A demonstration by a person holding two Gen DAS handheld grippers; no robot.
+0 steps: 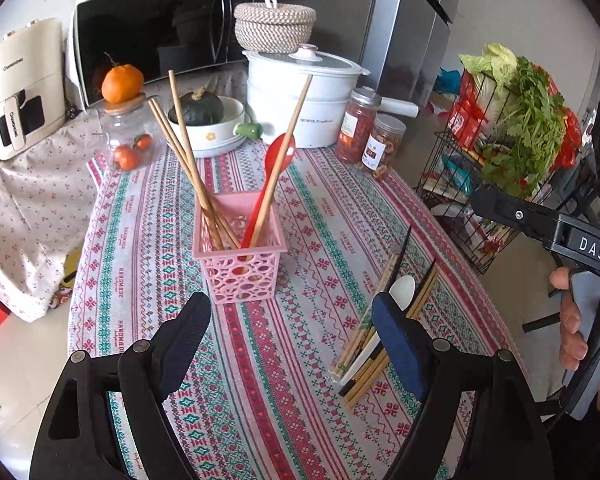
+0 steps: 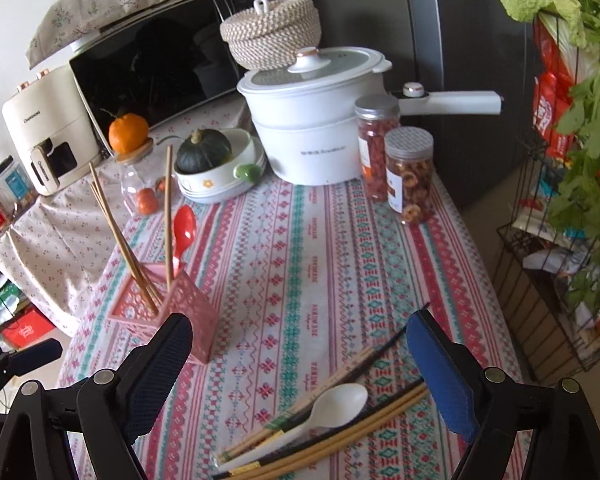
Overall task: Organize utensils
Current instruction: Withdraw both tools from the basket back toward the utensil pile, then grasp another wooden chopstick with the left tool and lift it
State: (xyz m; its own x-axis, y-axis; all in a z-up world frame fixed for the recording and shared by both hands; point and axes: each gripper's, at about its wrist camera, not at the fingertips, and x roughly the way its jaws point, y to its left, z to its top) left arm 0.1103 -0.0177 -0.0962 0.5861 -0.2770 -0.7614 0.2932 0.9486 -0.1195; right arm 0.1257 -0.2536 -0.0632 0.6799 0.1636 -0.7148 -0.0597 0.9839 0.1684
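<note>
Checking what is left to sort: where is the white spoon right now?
The white spoon lies flat on the patterned tablecloth among the loose chopsticks, low in the right wrist view, to the right of the pink basket.

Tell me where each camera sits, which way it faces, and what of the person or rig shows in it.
Left wrist: on the left gripper, looking down over the table at the pink basket; its open fingers, the right gripper's body and a hand show.
Right wrist: on the right gripper, looking down at the loose chopsticks and white spoon; its open fingers show.
Shared: basket, loose utensils, white pot, microwave.
</note>
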